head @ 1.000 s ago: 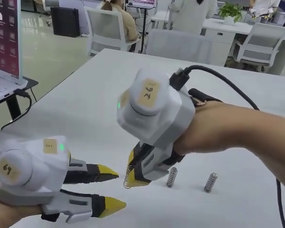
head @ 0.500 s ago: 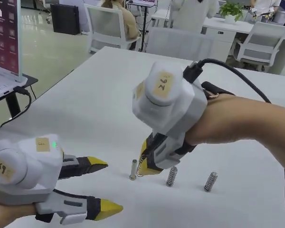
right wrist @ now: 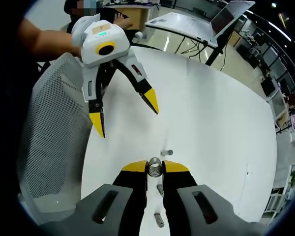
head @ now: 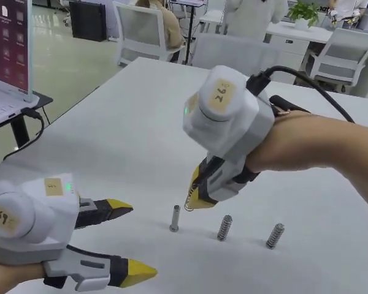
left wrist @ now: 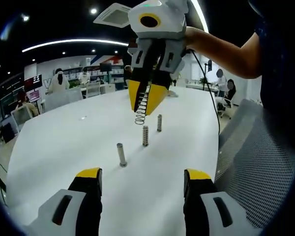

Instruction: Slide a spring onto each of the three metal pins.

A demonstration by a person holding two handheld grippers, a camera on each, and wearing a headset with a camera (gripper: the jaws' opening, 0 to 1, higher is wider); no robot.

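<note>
My right gripper [head: 194, 200] is shut on a steel spring [right wrist: 155, 167] that hangs above the white table, up and to the right of a bare metal pin [head: 175, 218]. That pin [left wrist: 121, 154] stands upright, and two further pins carry springs [head: 224, 227] [head: 275, 235] in a row to its right. The held spring [left wrist: 141, 108] dangles from the yellow fingertips in the left gripper view. My left gripper [head: 127, 240] rests low at the near left, open with nothing between its fingers, pointing toward the pins.
The white table [head: 129, 128] stretches far back. A laptop [head: 6, 61] on a stand sits at the left edge. Office chairs [head: 141, 33] and people stand beyond the table's far end. A black cable [head: 319, 98] trails over the right arm.
My right gripper has risen and shifted right with the spring, uncovering the bare pin on the left. The left gripper has barely moved.
</note>
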